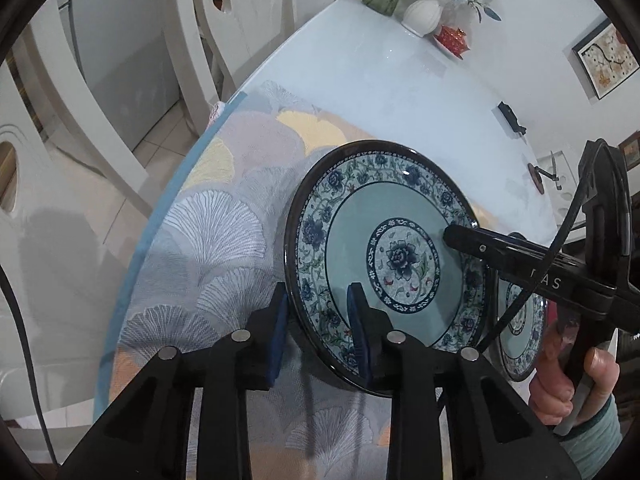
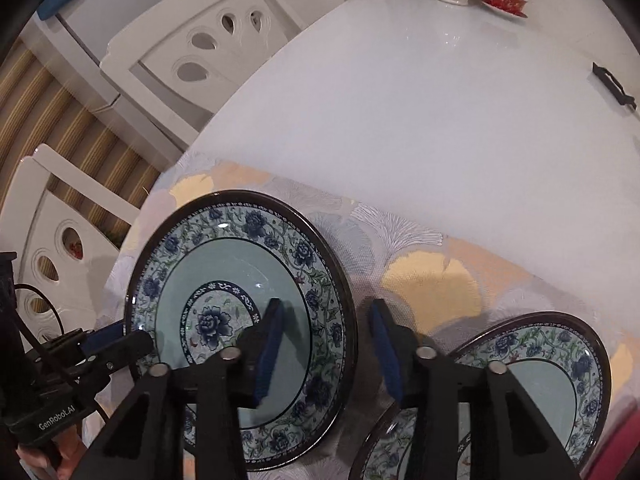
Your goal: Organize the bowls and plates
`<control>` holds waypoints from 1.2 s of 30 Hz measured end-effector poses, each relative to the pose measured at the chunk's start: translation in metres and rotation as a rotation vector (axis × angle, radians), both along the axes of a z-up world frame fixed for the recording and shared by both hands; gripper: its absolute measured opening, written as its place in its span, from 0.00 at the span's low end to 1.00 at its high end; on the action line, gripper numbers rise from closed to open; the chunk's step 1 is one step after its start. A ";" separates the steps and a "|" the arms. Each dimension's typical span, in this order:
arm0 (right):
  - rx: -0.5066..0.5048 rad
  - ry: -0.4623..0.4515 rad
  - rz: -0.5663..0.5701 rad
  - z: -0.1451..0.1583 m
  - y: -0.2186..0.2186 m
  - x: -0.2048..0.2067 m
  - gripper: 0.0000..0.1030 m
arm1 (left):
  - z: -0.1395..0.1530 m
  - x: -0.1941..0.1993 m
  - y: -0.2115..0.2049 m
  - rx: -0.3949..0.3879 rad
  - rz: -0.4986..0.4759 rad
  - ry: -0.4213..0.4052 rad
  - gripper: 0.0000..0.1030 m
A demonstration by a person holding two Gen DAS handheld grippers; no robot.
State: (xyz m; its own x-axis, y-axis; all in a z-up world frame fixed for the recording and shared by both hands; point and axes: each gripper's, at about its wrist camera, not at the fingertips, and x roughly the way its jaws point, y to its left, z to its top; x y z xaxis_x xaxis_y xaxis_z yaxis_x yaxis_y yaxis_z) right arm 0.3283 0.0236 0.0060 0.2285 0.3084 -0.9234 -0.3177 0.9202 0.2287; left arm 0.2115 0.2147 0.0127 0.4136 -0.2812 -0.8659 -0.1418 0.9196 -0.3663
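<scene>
The white tabletop (image 2: 420,92) is big and round, and a cloth with a leaf pattern (image 1: 208,232) covers the near part of it. On the cloth lies a blue flowered plate (image 2: 240,292), face up and flat. A second plate like it (image 2: 560,364) lies just beside it, on its right.

The left tool (image 1: 320,328) has one blue pad outside the rim of the first plate and one pad inside it. Its jaws are narrow, and they seem to pinch the rim. The right tool (image 2: 328,348) straddles the far side of the same plate, with one pad over the plate and one outside its rim. A gap shows at the outer pad, so it does not look like it is squeezing yet.

The plate is probably hard, heavy, smooth and easy to break. The rim is the best place to hold it. It is round, so it has no long side.
</scene>
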 end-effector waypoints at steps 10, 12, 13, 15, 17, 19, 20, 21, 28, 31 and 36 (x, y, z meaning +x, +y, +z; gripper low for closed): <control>-0.005 0.022 -0.002 0.005 0.003 -0.017 0.31 | 0.006 -0.012 0.016 -0.065 0.039 -0.005 0.21; -0.004 0.017 -0.004 0.012 0.004 -0.028 0.31 | 0.014 -0.018 0.018 -0.060 0.042 -0.019 0.21; -0.003 0.014 -0.005 0.015 0.003 -0.032 0.31 | 0.019 -0.021 0.019 -0.060 0.042 -0.027 0.21; 0.003 0.004 -0.009 0.025 0.002 -0.045 0.31 | 0.031 -0.031 0.022 -0.056 0.036 -0.044 0.21; 0.010 -0.013 -0.012 0.039 0.002 -0.063 0.31 | 0.041 -0.039 0.025 -0.052 0.027 -0.059 0.21; 0.016 -0.025 -0.022 0.051 0.000 -0.080 0.31 | 0.054 -0.051 0.025 -0.064 -0.016 -0.065 0.21; 0.018 -0.032 -0.026 0.056 -0.001 -0.087 0.31 | 0.060 -0.058 0.026 -0.061 -0.022 -0.076 0.21; 0.021 -0.038 -0.031 0.062 -0.003 -0.096 0.31 | 0.066 -0.065 0.025 -0.057 -0.027 -0.087 0.21; 0.018 -0.088 -0.071 0.101 -0.013 -0.175 0.31 | 0.095 -0.122 0.022 -0.066 -0.053 -0.132 0.21; 0.012 -0.090 -0.087 0.107 -0.019 -0.203 0.32 | 0.098 -0.144 0.020 -0.068 -0.070 -0.136 0.21; -0.001 -0.080 -0.108 0.105 -0.024 -0.247 0.32 | 0.093 -0.175 0.013 -0.039 -0.095 -0.118 0.21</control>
State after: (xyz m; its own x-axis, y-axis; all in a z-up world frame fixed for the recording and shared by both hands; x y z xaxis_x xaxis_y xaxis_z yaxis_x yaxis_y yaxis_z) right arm 0.0815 -0.0006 0.1112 0.3333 0.2774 -0.9011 -0.2337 0.9502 0.2061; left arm 0.0368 0.2276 0.1053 0.4821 -0.3563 -0.8004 -0.0088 0.9116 -0.4111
